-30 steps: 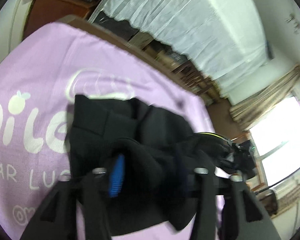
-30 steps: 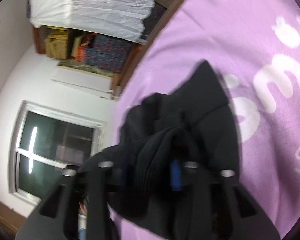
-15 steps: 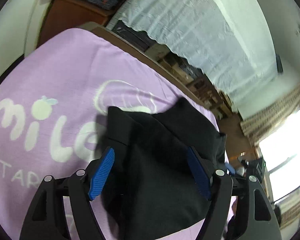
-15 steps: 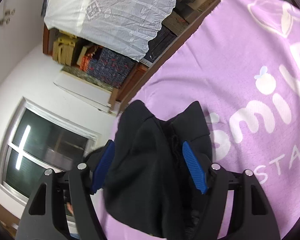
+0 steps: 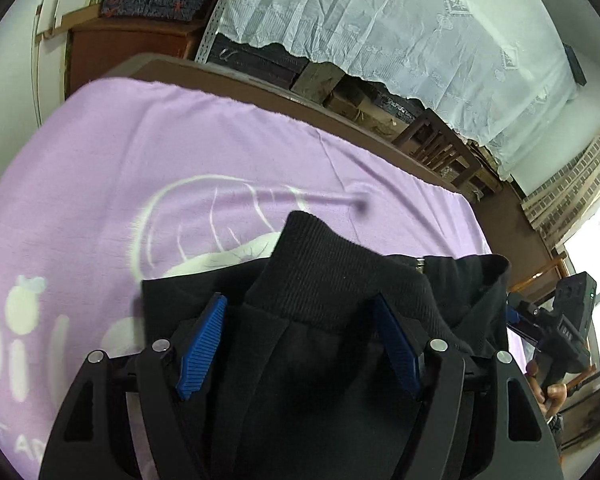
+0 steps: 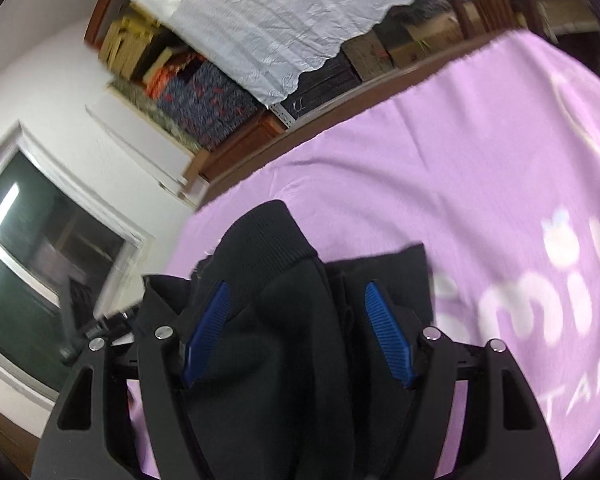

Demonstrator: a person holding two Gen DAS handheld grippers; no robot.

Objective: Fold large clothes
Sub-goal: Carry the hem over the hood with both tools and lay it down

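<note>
A black garment [image 5: 340, 272] with a ribbed band lies bunched on a purple blanket [image 5: 180, 152] printed with white letters. My left gripper [image 5: 298, 304] is open just above it, its blue pads [image 5: 202, 344] standing clear on either side of the ribbed band. My right gripper [image 6: 297, 288] is open as well, straddling another bulky fold of the black garment [image 6: 268, 240] near the edge of the purple blanket [image 6: 440, 160]. In the left wrist view the right gripper's body [image 5: 560, 320] shows at the far right, with a person's hand [image 5: 548, 392] below it.
A brown wooden edge [image 5: 300, 100] borders the blanket at the back. Behind it stand shelves of boxes under a white lace cloth [image 5: 380, 20] and a wooden chair [image 5: 440, 144]. A dark window [image 6: 20, 260] is off to the right gripper's left.
Both grippers were shut on the black garment and have opened. The garment has dropped out of the pads onto the purple blanket, and both grippers have drawn back a little.
</note>
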